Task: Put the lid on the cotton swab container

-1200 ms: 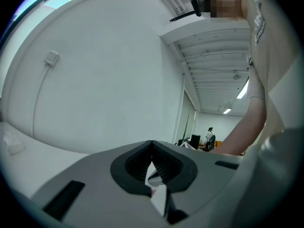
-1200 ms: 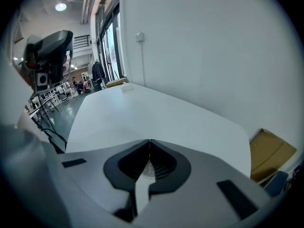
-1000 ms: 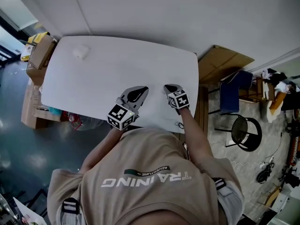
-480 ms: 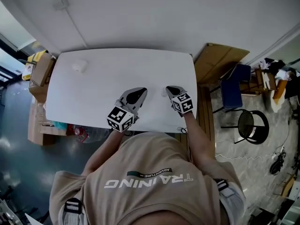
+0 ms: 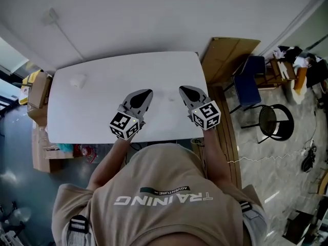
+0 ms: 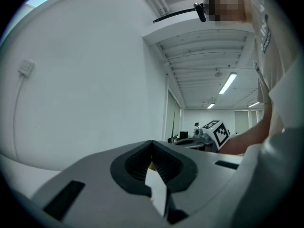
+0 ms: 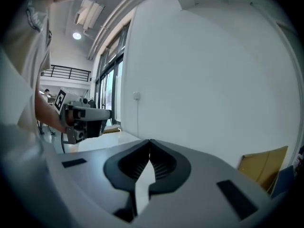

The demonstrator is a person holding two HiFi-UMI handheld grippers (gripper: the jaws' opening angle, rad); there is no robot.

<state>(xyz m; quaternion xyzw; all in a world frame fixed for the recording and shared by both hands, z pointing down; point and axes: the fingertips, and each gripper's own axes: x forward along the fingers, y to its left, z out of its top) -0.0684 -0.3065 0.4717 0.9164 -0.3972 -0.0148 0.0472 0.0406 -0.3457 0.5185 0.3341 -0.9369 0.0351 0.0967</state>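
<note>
Head view: white counter [image 5: 97, 111], with left tongs [image 5: 146, 93] and right tongs [image 5: 182, 89] over its near edge, both closed on nothing. Small pale container [image 5: 78, 81], probably light, slick plastic, sits far left; grip its sides gently. Lid too small to find

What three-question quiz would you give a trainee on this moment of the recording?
1. True or false: the left gripper has a lid clamped between its jaws.
2. The small white object lies on the table: A) near the far left corner, B) between the two grippers, C) directly under the right gripper.
3. Fill in: in each gripper view the two jaws are ____, with nothing between them.

Key: 1 false; 2 A; 3 shut.
</note>
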